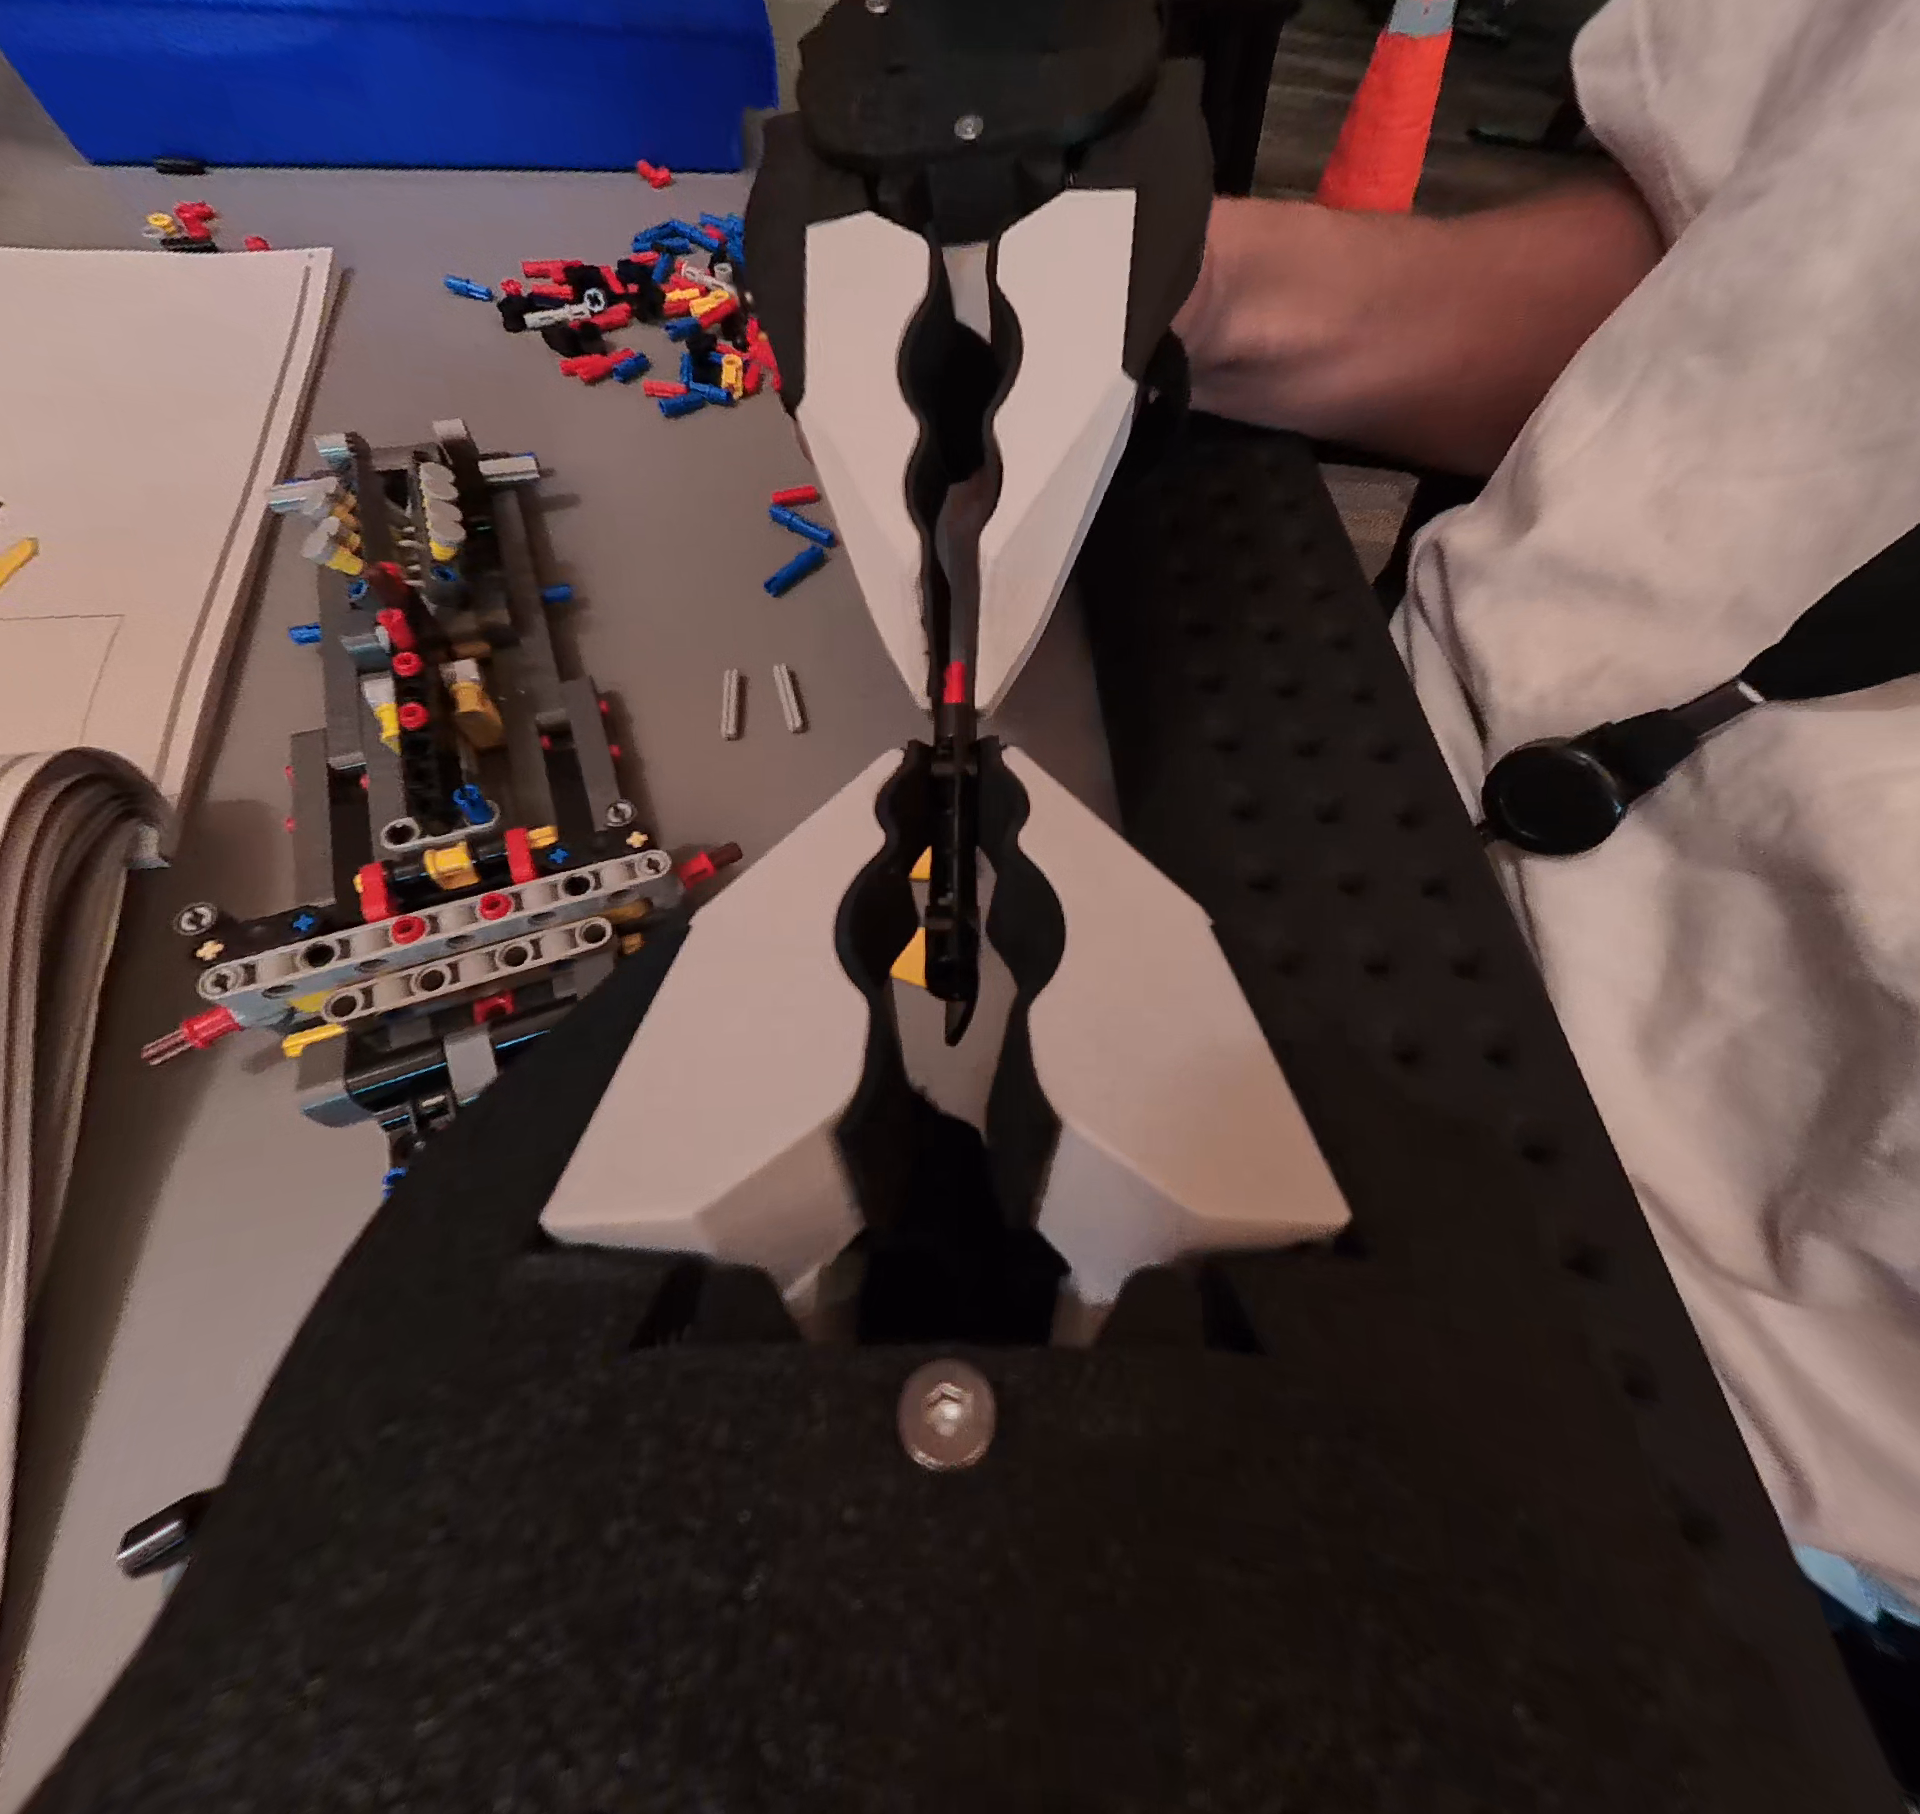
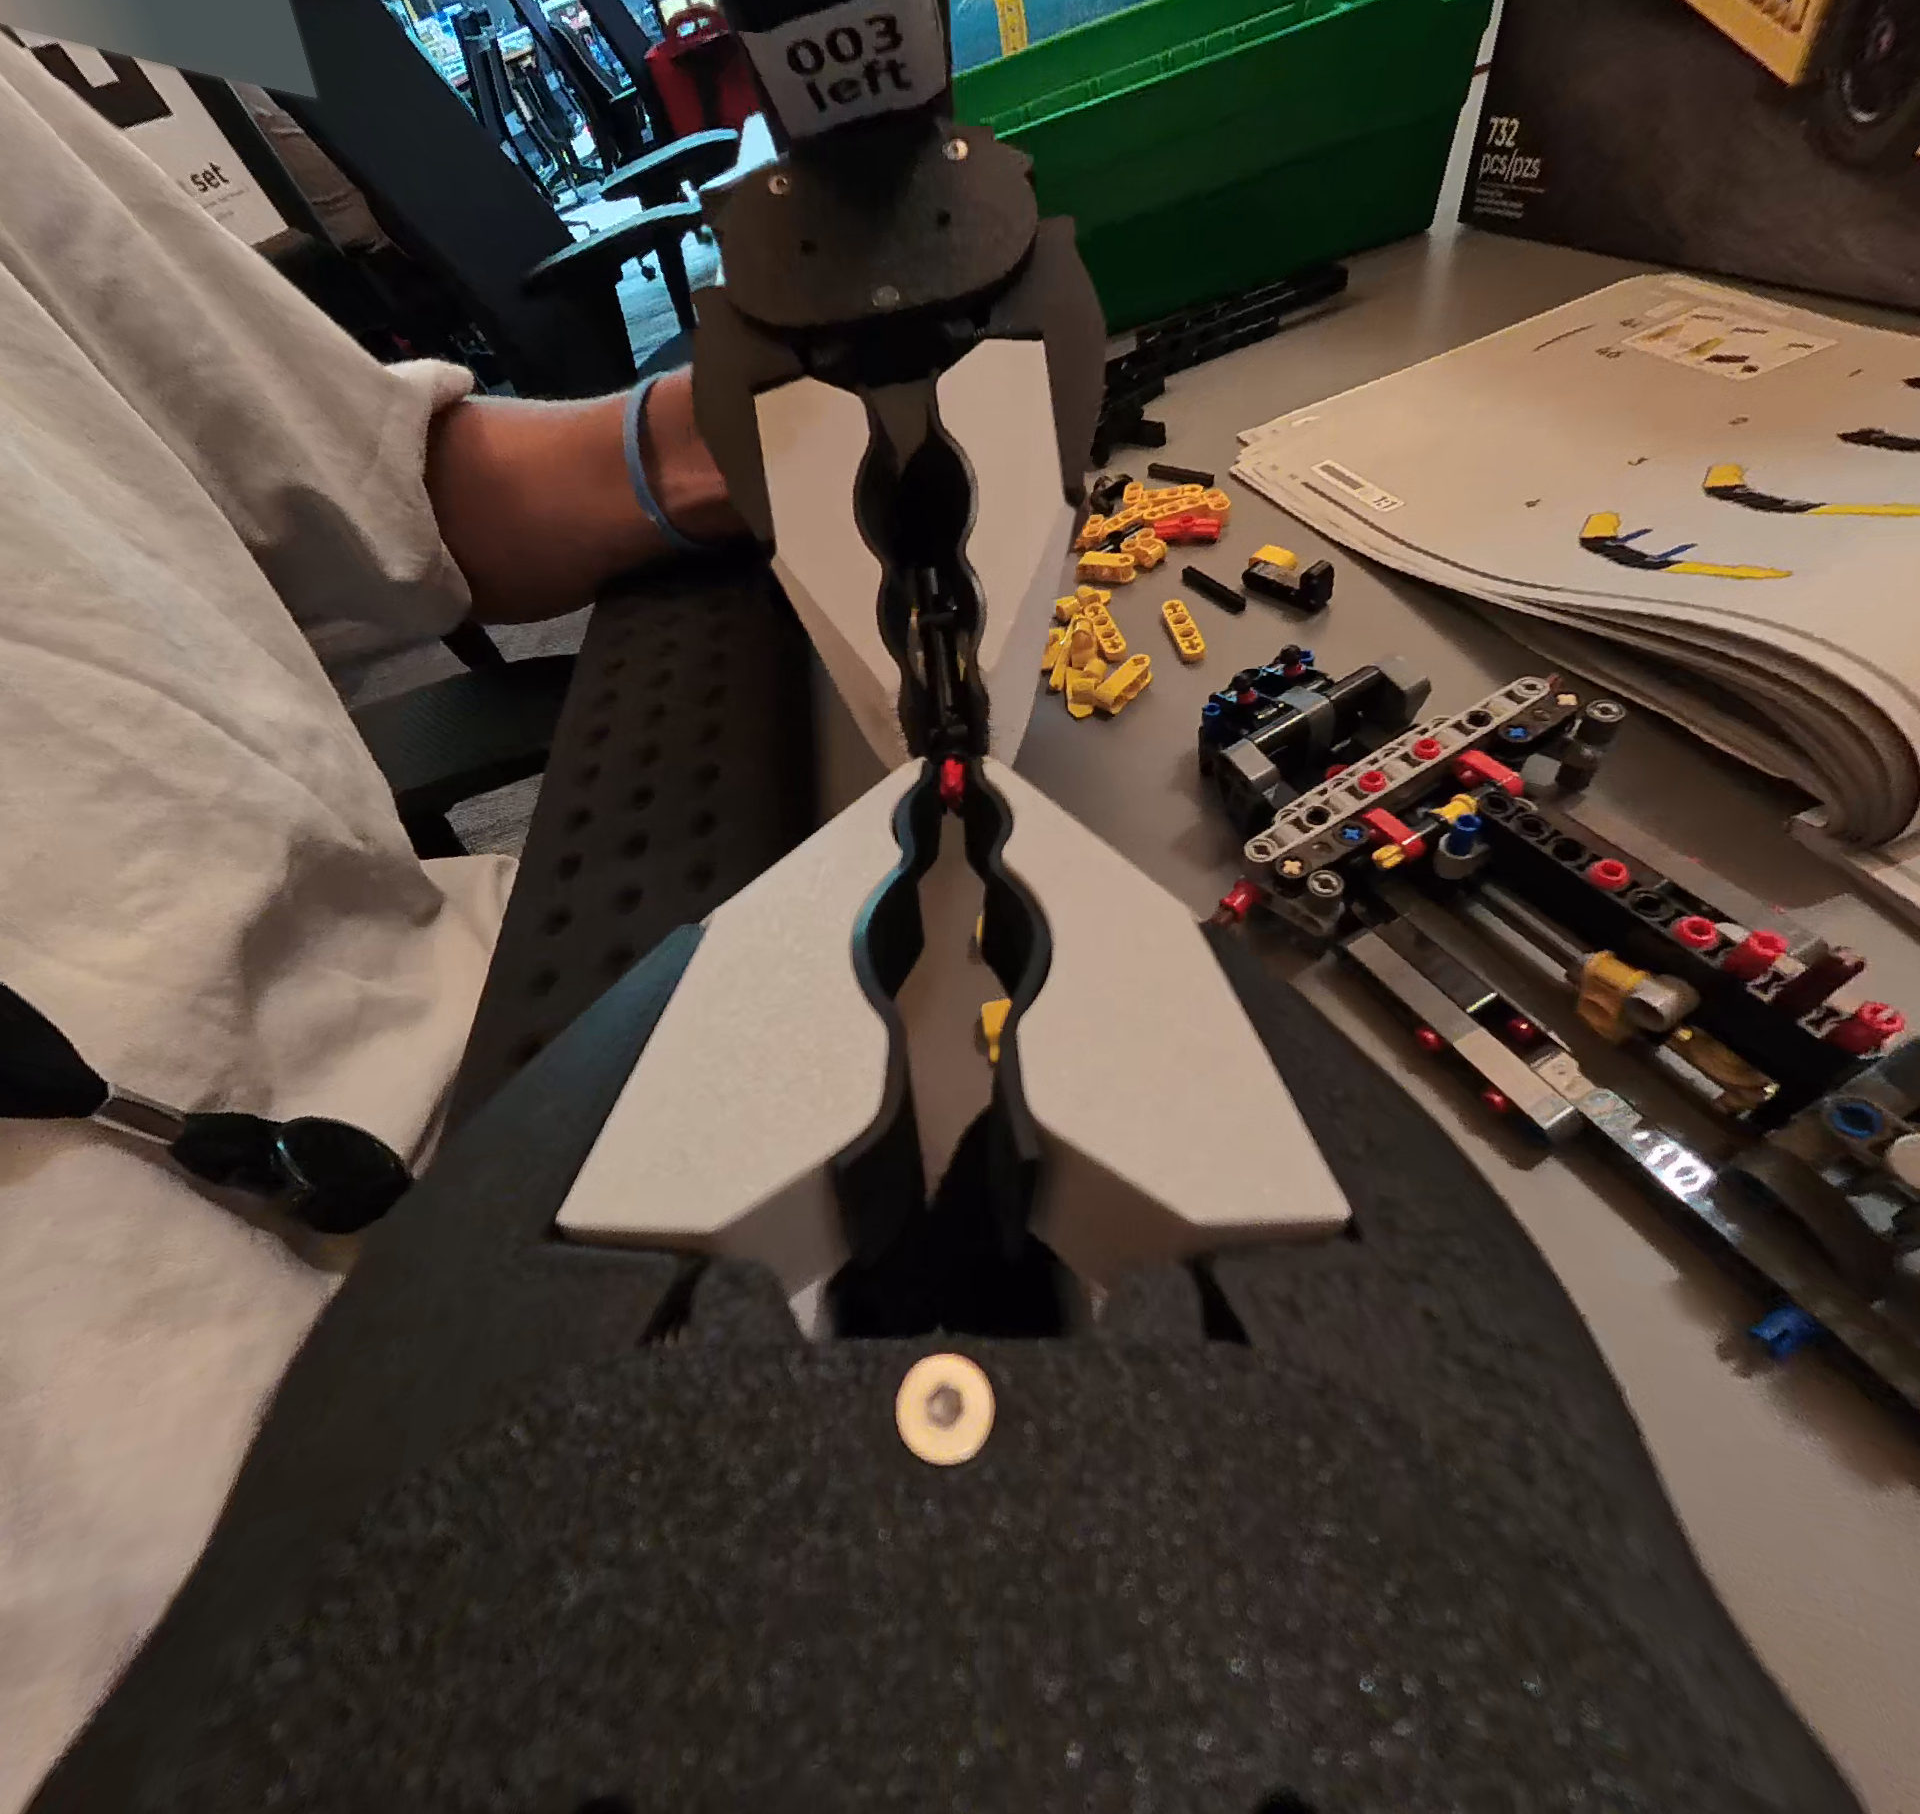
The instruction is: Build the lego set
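Mating two small bits mid-air: our left gripper [image 1: 948,756] pinches a black beam [image 1: 951,891], our right gripper [image 2: 948,777] is clamped on a red pin [image 2: 950,779], tip to tip. Next we'd push straight in; the half-built chassis [image 2: 1538,891] waits on the table [image 1: 644,559].

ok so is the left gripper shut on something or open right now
Shut. The left gripper has its fingers closed on a black lego beam, tip to tip with the right gripper, which pinches a red pin.
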Demonstrator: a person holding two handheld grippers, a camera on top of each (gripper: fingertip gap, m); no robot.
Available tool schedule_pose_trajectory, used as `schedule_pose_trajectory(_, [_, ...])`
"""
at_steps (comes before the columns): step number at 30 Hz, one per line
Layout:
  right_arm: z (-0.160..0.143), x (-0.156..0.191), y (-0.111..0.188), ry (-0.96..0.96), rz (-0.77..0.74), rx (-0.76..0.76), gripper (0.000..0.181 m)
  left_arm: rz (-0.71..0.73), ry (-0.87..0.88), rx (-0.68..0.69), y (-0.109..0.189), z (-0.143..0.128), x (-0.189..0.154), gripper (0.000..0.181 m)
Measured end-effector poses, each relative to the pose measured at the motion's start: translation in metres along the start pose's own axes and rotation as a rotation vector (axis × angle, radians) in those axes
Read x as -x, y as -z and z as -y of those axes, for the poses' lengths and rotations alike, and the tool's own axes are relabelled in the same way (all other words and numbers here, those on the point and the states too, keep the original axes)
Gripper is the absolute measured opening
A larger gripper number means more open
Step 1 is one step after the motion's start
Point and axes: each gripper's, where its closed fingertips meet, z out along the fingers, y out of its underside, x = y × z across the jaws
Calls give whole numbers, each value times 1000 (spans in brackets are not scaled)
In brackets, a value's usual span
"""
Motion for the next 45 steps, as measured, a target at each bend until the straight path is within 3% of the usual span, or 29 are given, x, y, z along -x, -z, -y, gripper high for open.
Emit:
schedule_pose_trajectory(4, [11,-4,4,-57,2,-77,4,0,30,-58,2,10,3,6])
schedule_pose_trajectory(45, [2,-5,4,-32,-11,-25,3,21,6,-9,1,2,4,7])
